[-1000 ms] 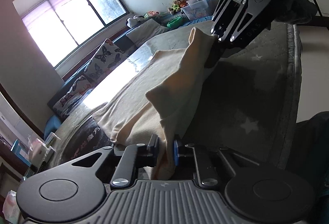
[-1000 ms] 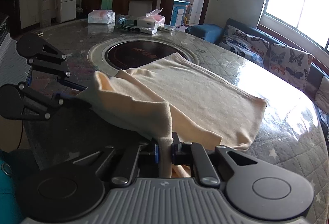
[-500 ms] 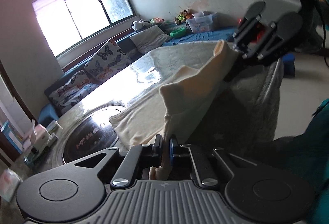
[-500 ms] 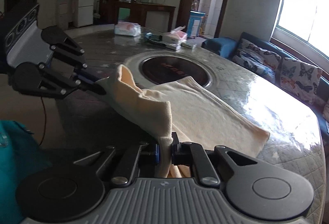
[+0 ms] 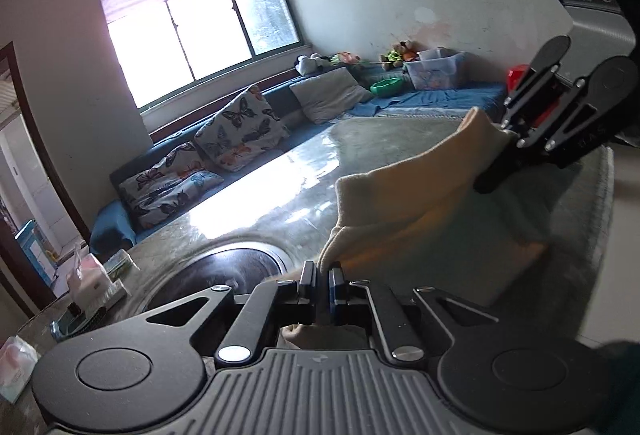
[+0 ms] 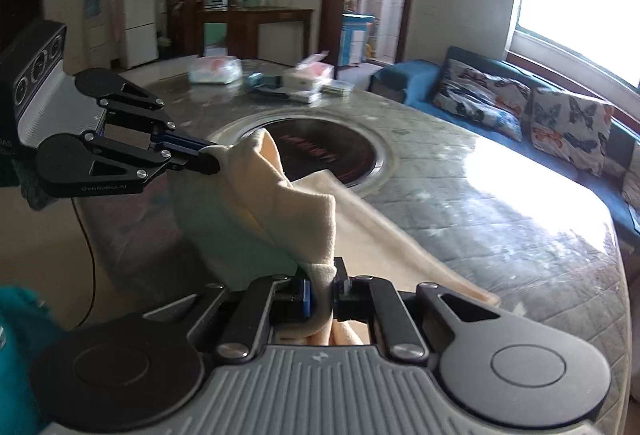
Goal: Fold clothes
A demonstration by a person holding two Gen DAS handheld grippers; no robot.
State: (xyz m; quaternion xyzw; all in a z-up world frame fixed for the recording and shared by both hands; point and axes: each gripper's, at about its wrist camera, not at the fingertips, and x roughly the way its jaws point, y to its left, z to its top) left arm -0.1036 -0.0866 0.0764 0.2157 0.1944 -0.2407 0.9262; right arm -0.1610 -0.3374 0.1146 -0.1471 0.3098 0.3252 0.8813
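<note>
Fold step under way: left hand-held gripper [image 5: 323, 285] and right hand-held gripper [image 6: 325, 289] each clamp a corner of the cream fleece cloth [image 6: 280, 211], lifted off the round grey table [image 6: 500, 203]; next, carry both corners toward the far edge.

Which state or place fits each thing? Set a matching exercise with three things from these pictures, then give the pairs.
Things:
1. cream cloth
2. butterfly cushions
3. white fridge

Places or states:
A. on the blue sofa under the window
B. against the far wall, past the table
C. pinched at two corners, by the left gripper and the right gripper

Pairs: 1-C, 2-A, 3-B
</note>
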